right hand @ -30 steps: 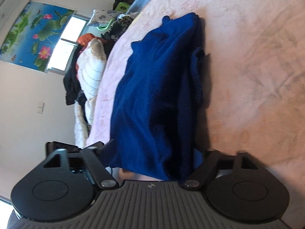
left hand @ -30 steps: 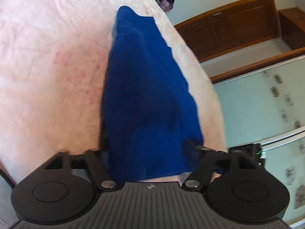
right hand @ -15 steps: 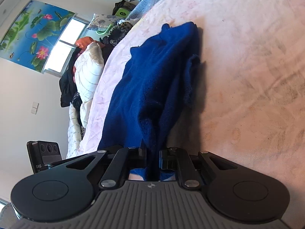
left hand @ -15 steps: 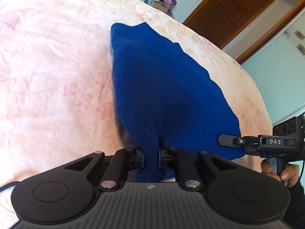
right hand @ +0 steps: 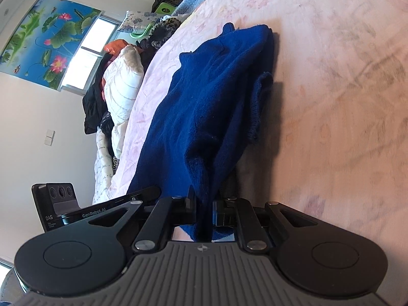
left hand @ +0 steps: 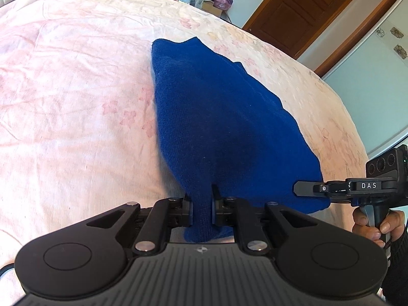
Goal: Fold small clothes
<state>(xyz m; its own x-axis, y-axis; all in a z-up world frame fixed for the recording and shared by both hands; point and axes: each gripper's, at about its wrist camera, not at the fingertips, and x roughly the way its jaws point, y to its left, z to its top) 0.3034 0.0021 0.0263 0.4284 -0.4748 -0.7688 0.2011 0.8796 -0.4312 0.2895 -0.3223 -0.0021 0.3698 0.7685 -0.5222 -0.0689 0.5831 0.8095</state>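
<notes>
Left claw (left hand: 201, 204) clamped on the near hem of the blue sweater (left hand: 224, 117); right claw (right hand: 204, 205) clamped on the neighbouring corner. Rest of garment lying on the pink bed (left hand: 76, 89). Risk: knit slipping free, or bunching through uneven lifting.

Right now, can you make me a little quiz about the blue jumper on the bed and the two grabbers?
1. True or false: the left gripper is shut on the jumper.
2. What does the right gripper hold?
3. The jumper's far end is: A) lying on the bed, B) hanging off its edge, C) lying on the floor.

Key: 1 true. 2 the near edge of the jumper. 3 A.
</notes>
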